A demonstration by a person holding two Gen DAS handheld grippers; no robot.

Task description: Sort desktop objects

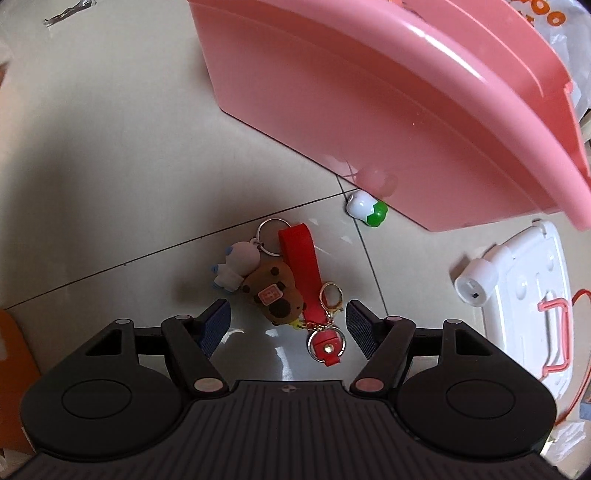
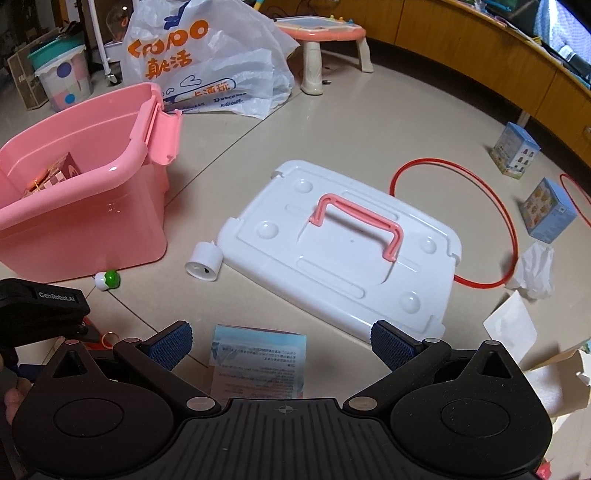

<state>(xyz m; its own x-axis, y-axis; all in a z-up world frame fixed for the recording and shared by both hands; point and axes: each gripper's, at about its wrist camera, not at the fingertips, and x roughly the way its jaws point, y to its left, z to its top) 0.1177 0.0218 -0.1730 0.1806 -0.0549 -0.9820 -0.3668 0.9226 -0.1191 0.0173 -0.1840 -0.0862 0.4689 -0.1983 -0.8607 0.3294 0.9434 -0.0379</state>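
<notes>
A keychain bundle (image 1: 275, 291) lies on the tiled floor: a brown bear charm, a white figure, a red strap and gold rings. My left gripper (image 1: 288, 323) hovers low over it, open, with the bundle between and just ahead of its fingers. A pink storage bin (image 1: 369, 110) stands beyond it and shows again as the pink bin (image 2: 85, 218) holding a checked box. A small white and green toy (image 1: 367, 208) rests by the bin's base. My right gripper (image 2: 282, 347) is open above a pale blue printed box (image 2: 258, 363).
The bin's white lid (image 2: 343, 251) with a pink handle lies flat, with a white cylinder (image 2: 203, 264) at its corner. Red hoops (image 2: 509, 221), two blue boxes (image 2: 550, 210), crumpled tissue (image 2: 535, 269), a white plastic bag (image 2: 207, 59) and a small pink table (image 2: 321, 29) surround it.
</notes>
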